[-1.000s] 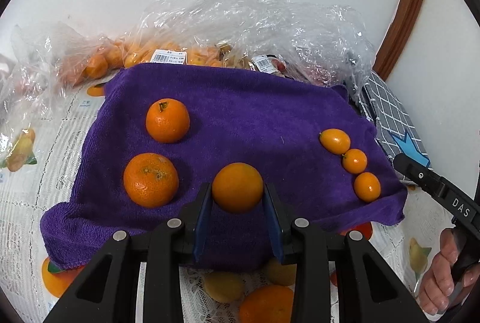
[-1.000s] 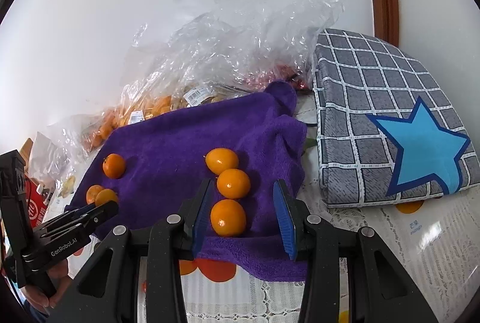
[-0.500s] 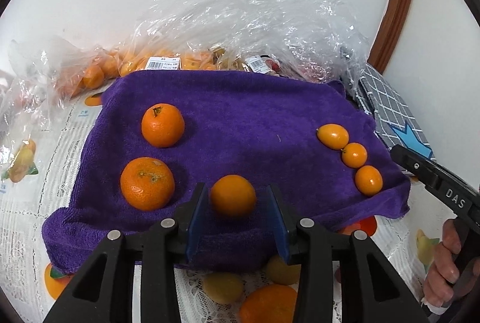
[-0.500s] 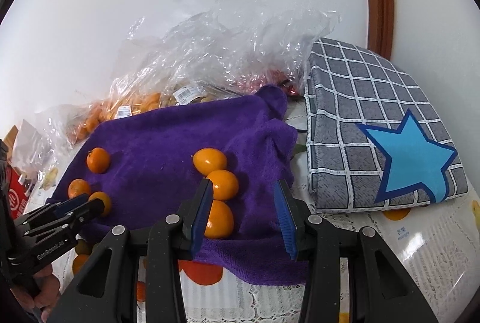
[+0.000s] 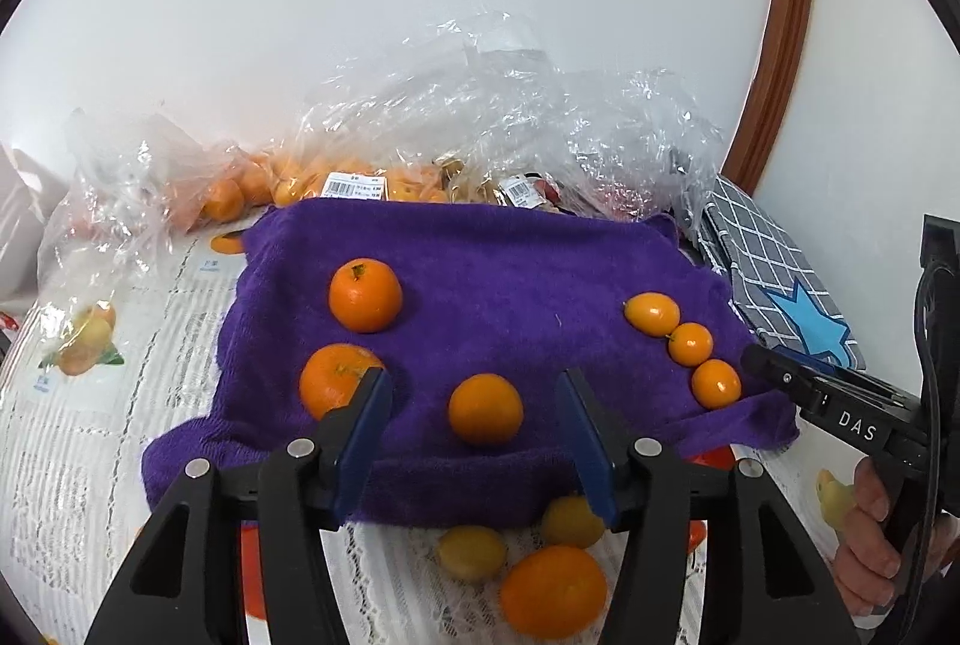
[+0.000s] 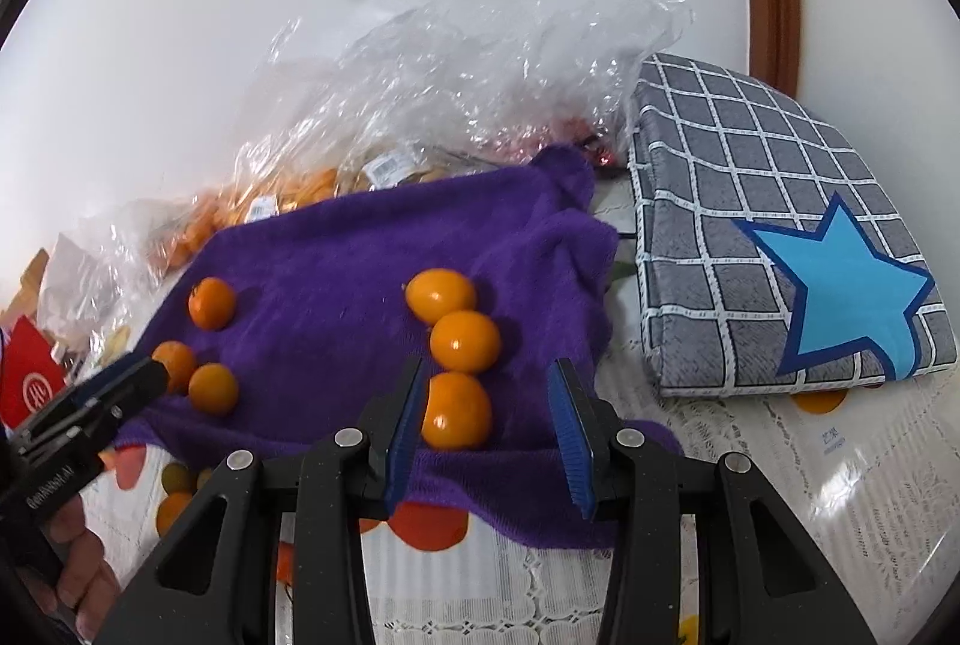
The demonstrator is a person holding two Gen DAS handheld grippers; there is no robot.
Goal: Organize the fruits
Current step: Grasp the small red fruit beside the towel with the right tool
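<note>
A purple towel (image 5: 528, 261) lies on the table. Three oranges sit on its left side: a far one (image 5: 365, 294), a near-left one (image 5: 333, 386) and a front one (image 5: 485, 408). My left gripper (image 5: 474, 441) is open, its jaws wide on either side of the front orange without touching it. Three kumquats (image 5: 652, 312) lie in a row on the towel's right side, also in the right wrist view (image 6: 465, 342). My right gripper (image 6: 489, 435) is open and empty, with the nearest kumquat (image 6: 456, 411) by its left finger.
Crinkled plastic bags of fruit (image 5: 420, 153) lie behind the towel against the white wall. A grey checked cushion with a blue star (image 6: 780, 249) lies to the right. More loose fruit (image 5: 552, 588) lies on the lace tablecloth in front of the towel.
My left gripper lowered the orange it held onto the towel, opened wide and let it go. My right gripper stayed open and shifted slightly right and back.
</note>
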